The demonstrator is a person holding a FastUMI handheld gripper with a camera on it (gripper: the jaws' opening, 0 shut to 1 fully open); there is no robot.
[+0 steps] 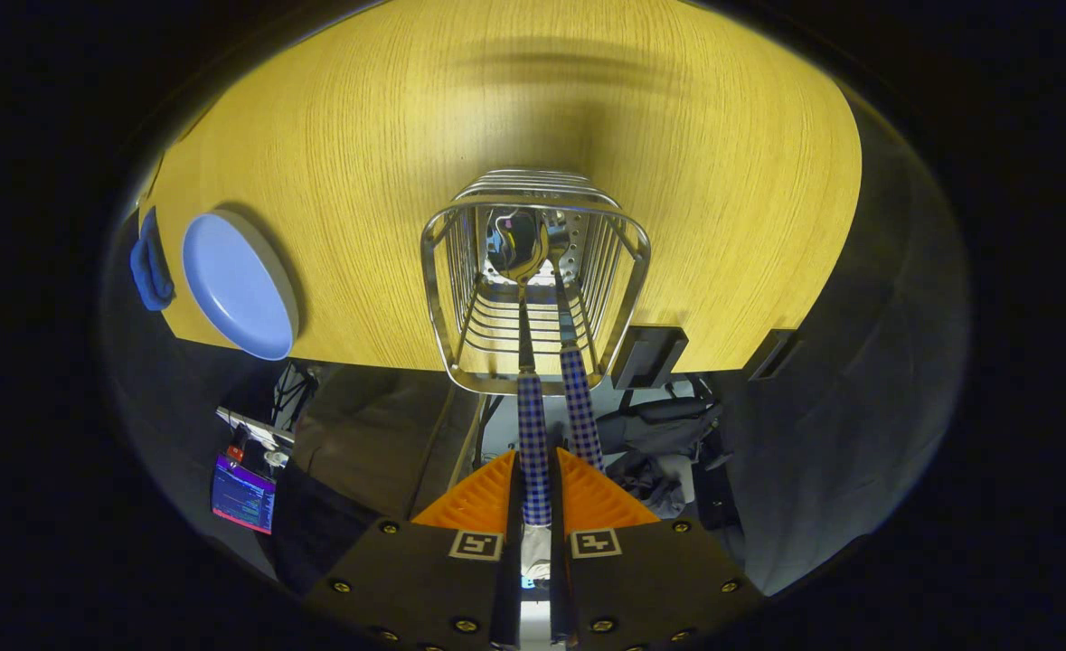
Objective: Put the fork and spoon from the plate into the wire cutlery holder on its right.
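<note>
Clamping the spoon [533, 434] handle, the hand-held gripper [533, 493] is lowering its bowl into the wire cutlery holder [627, 271] at 12 o'clock; the fork [578, 407] is standing inside; the plate [234, 285] is lying bare.

The spoon [533, 425] is sitting between the gripper [535, 479] fingers, its bowl reaching into the wire cutlery holder [460, 271] ahead. The fork [578, 398] is standing beside it inside. The plate [236, 285] is lying left on the table [722, 181].

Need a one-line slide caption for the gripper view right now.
Gripper shut on a checked-handle spoon, its bowl down inside the wire cutlery holder beside the second utensil; blue plate empty.
</note>
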